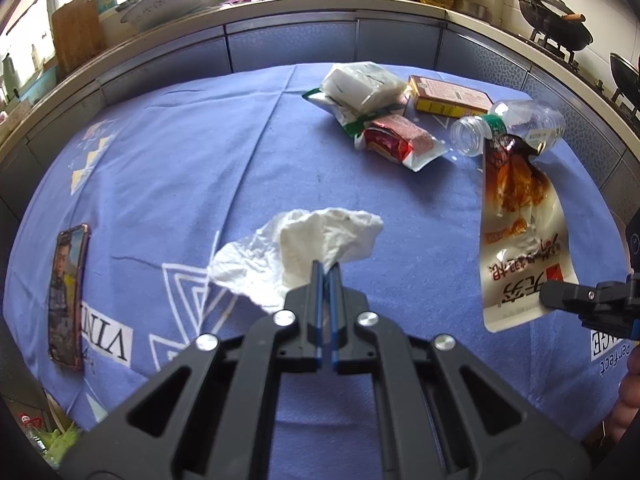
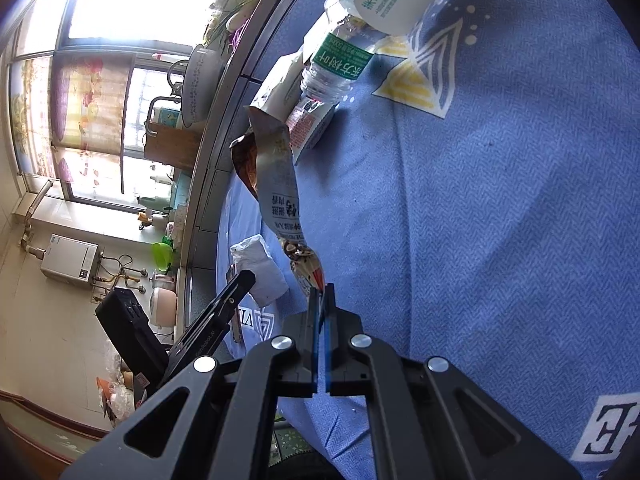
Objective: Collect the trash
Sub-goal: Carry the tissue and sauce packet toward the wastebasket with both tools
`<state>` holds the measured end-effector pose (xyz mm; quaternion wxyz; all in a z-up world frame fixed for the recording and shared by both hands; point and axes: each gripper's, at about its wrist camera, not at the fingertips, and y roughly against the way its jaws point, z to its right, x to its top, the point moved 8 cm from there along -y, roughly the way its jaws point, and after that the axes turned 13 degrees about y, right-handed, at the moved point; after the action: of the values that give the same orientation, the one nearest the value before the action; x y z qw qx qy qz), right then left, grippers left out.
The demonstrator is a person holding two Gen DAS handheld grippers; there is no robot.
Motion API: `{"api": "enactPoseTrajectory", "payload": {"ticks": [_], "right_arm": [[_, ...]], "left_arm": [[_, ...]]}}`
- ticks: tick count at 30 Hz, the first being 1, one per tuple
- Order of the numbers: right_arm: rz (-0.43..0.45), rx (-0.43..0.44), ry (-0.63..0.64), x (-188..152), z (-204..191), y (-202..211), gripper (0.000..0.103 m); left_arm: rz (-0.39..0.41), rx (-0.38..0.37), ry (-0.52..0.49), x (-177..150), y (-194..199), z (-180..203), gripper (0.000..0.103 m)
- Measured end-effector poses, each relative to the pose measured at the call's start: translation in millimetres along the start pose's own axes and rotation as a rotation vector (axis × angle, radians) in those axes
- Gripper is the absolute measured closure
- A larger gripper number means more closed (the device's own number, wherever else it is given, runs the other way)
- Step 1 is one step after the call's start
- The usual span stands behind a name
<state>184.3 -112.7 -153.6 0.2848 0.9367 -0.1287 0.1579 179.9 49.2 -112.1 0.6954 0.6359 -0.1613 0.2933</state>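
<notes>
Left gripper: pinched on crumpled tissue, held over open blue tabletop.
Right gripper: clamped on snack wrapper edge, near the tabletop's right edge.

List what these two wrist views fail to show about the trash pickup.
- Where the trash goes: no bin appears in either view.
- Left gripper, shut on the white tissue: its own frame hides the cloth below.
- Right gripper, shut on the snack wrapper: in the left wrist view only one finger shows, the rest cut by the right edge.
- Clear bottle: the wrapper covers part of it in the left view; the top edge cuts it in the right.
</notes>
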Motion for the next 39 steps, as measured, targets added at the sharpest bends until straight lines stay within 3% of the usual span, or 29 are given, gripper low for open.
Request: {"api": "enactPoseTrajectory", "payload": {"ticks": [39], "right_arm": [[-0.069, 0.009, 0.006, -6.4, -0.9, -12.9, 0.101]], "left_arm": [[-0.051, -0.007, 0.034, -30.9, 3.6, -3.6, 0.101]]}}
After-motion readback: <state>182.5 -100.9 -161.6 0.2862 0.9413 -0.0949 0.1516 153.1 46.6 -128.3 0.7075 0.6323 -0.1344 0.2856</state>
